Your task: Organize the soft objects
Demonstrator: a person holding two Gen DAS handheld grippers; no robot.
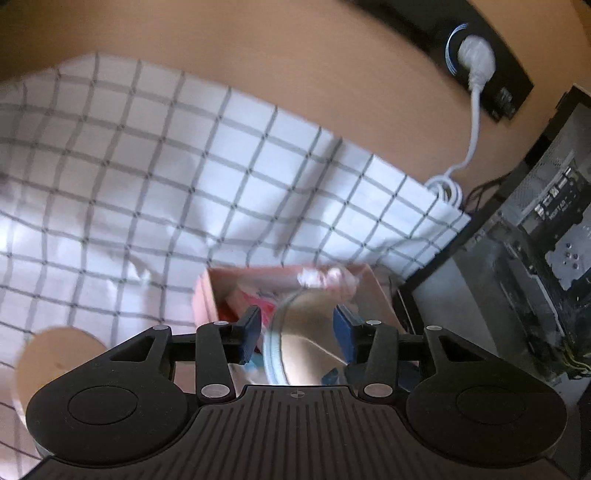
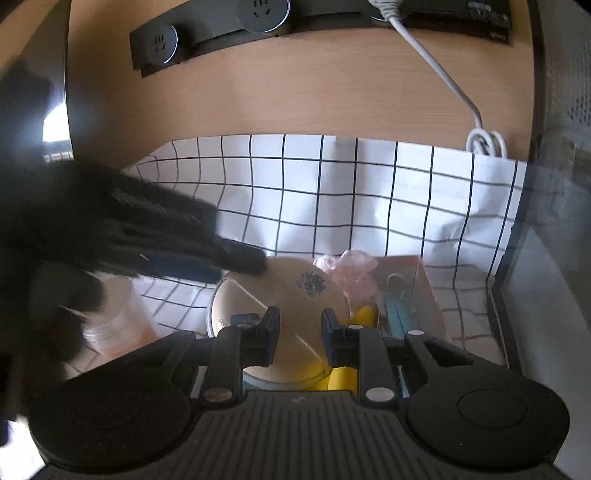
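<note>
ribbed black right gripper (image 2: 297, 334) is held parted over a smooth round lid (image 2: 280, 295); left gripper (image 1: 297, 332) is clasped on its rim.

1. Bench (image 2: 295, 99): carries everything listed; a checked cloth (image 2: 369, 192) covers its near part.
2. Socket strip (image 2: 207, 33): at the bench's far edge, behind the cloth.
3. Cable (image 2: 439, 70): runs from the far edge forward to a coil at the cloth's far right corner.
4. Box (image 2: 417, 280): on the cloth, near right; holds several small items.
5. Round container (image 2: 291, 295): on the cloth, touching the box's left side.
6. Crumpled wrap (image 2: 351, 269): on top, where the round container meets the box.
7. Cup (image 2: 114, 317): on the cloth, left of the round container.
8. Computer case (image 1: 535, 258): right of the cloth, beside the bench.
</note>
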